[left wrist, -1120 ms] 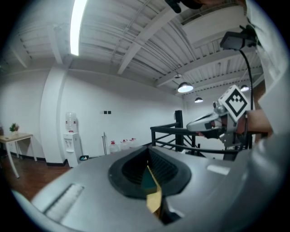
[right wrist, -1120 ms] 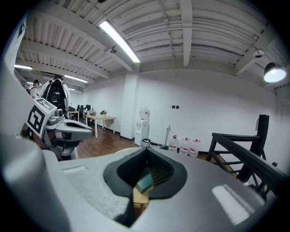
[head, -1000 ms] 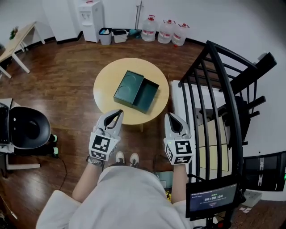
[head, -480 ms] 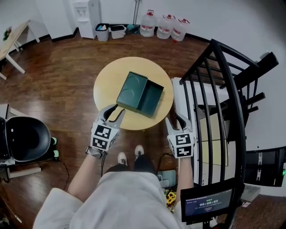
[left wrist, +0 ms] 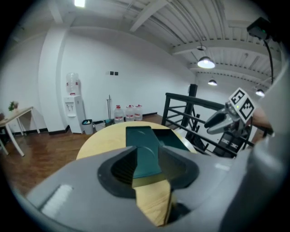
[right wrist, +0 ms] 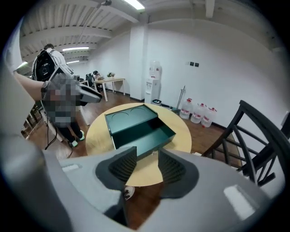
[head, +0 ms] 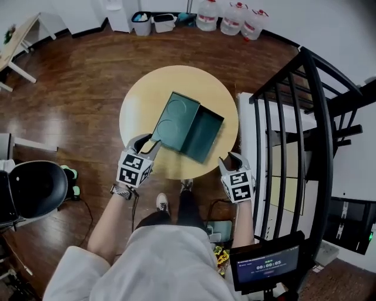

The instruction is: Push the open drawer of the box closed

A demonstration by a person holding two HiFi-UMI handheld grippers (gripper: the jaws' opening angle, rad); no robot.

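A dark green box [head: 172,119] lies on the round yellow table [head: 141,97]. Its drawer [head: 204,134] stands pulled out to the right and is empty. My left gripper [head: 148,143] is at the box's near left corner, its jaws opening. In the left gripper view the box [left wrist: 142,144] fills the gap just ahead of the gripper [left wrist: 147,168], and no pad presses on it. My right gripper [head: 231,158] hovers open at the table's near right edge, short of the drawer. In the right gripper view the drawer [right wrist: 146,135] lies beyond the empty gripper [right wrist: 146,166].
A black metal railing [head: 294,117] rises close on the right. Water bottles [head: 235,12] and bins [head: 154,21] stand by the far wall, and a black chair [head: 29,188] is at the left. A small screen [head: 264,266] sits low on the right.
The person has stepped up to the table. Both grippers have moved forward, the left one up to the box's near corner and the right one to the table's edge.
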